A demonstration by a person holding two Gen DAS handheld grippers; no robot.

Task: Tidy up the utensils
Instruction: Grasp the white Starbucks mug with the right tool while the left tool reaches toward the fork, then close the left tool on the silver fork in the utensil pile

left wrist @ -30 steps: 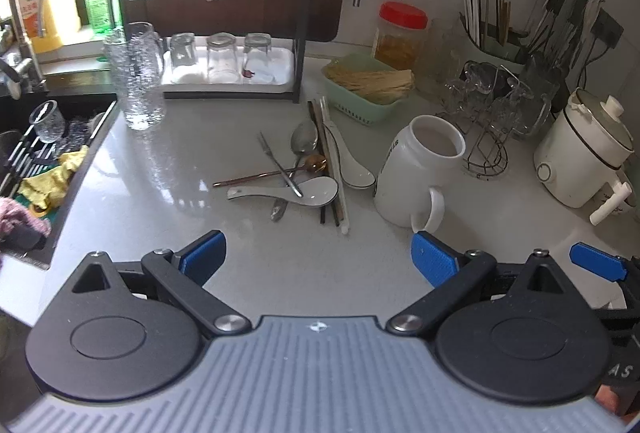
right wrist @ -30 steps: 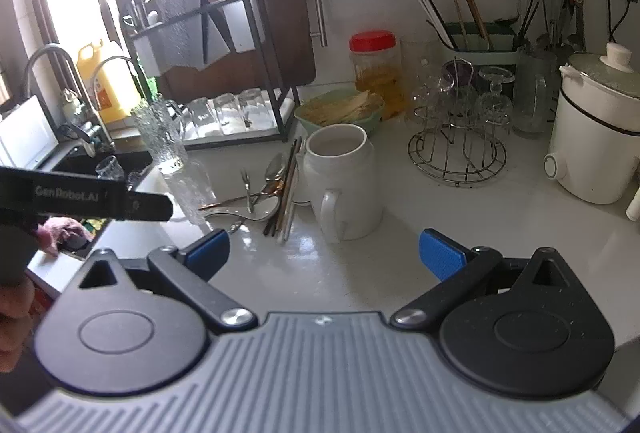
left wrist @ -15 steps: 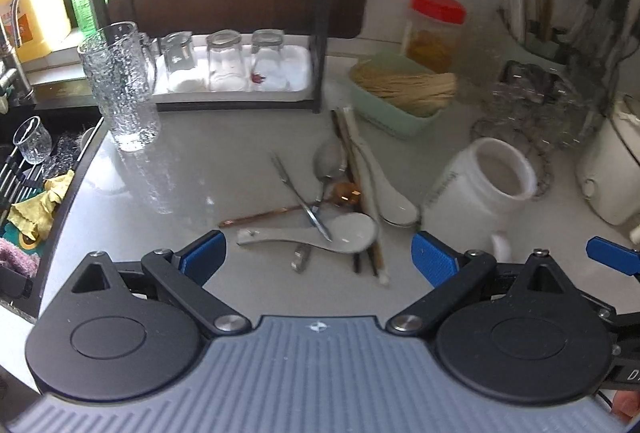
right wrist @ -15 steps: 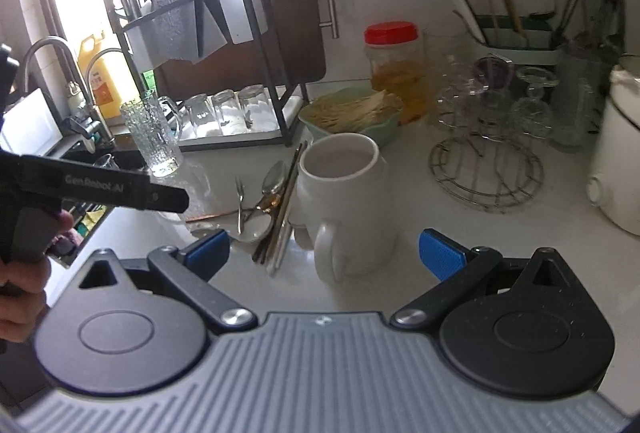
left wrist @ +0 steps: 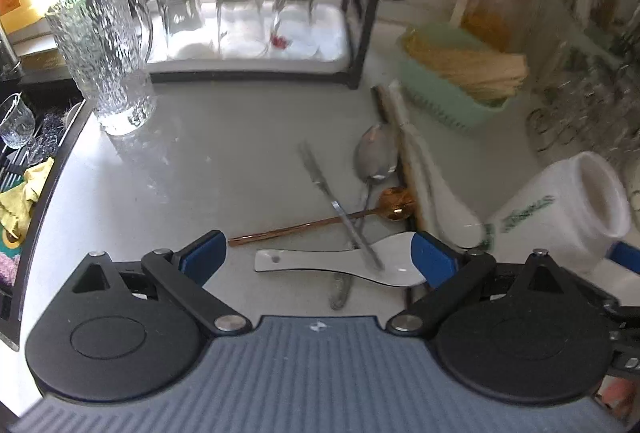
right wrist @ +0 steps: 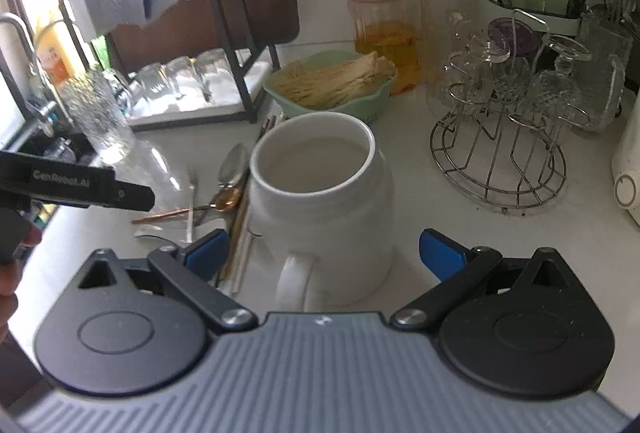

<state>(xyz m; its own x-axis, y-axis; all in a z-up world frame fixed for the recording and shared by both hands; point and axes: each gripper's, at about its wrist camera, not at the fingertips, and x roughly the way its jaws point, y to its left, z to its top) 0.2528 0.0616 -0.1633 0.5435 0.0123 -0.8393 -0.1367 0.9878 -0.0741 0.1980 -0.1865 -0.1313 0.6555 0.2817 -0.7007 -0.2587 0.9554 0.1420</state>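
While both grippers hang spread and empty, lower your left gripper (left wrist: 316, 257) squarely over the white spoon (left wrist: 340, 265), near the countertop's (left wrist: 200, 161) front edge, before pinching.

A textured glass pitcher (left wrist: 107, 65) stood on the pale tabletop (left wrist: 208, 169) near the sink edge. Behind it, three upturned glasses (left wrist: 240, 19) sat on a white tray (left wrist: 336, 47) under a dark rack. A red-lidded jar (right wrist: 382, 33) stood behind a green basket (right wrist: 336, 89) of pale sticks, just beside a wire stand (right wrist: 500, 153) hung with glassware.
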